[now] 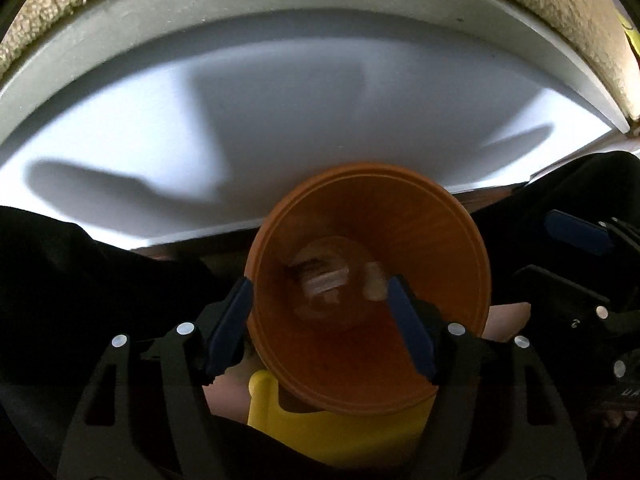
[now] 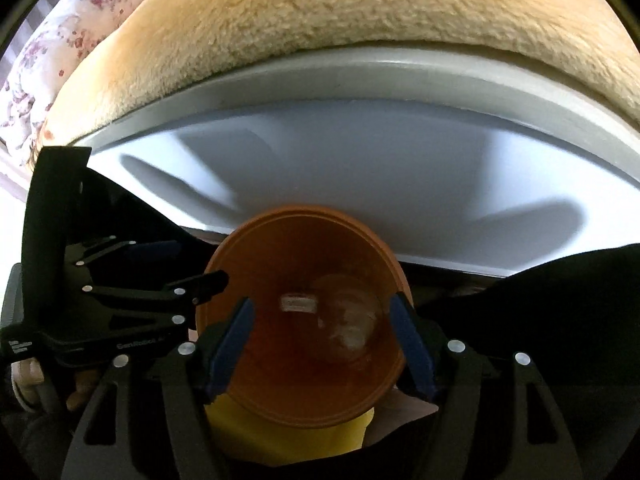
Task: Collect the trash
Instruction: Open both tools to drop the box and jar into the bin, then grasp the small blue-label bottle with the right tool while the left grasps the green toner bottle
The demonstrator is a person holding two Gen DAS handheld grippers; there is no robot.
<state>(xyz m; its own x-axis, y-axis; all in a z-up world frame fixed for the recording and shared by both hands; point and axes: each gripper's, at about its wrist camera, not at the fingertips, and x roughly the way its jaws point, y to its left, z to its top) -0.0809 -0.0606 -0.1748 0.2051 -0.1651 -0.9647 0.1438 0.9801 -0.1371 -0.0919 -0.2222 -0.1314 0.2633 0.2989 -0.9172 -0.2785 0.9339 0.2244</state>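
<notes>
Orange plastic bucket point(image 1: 368, 292), round and seen straight down its mouth, sits just below the near edge of a white tabletop point(image 1: 200, 128) and fills the middle of both wrist views. Inside the bucket, on its bottom, lie see-through plastic scraps point(image 1: 332, 280), one a small clear cup or lid, the other a pale crumpled piece; they are too blurred to name more closely. Under the bucket's near rim a yellow plastic part point(image 1: 340, 428) juts out, touching it.

The left gripper point(image 1: 320, 316) straddles the bucket: one blue-padded finger lies outside the left wall, the other reaches inside the right rim. I cannot tell whether it grips the wall or merely hangs over it. The right gripper point(image 2: 320, 340) stands the same way in its own view, blue pads at either side of the bucket's mouth, and again the grasp cannot be judged. In the right wrist view the left gripper shows at the bucket's left side, its black finger tip touching the rim.

Beyond the tabletop, past its far edge, lies a cream fleece blanket point(image 2: 340, 8), and to the left of that a flowered quilt point(image 2: 60, 40).
</notes>
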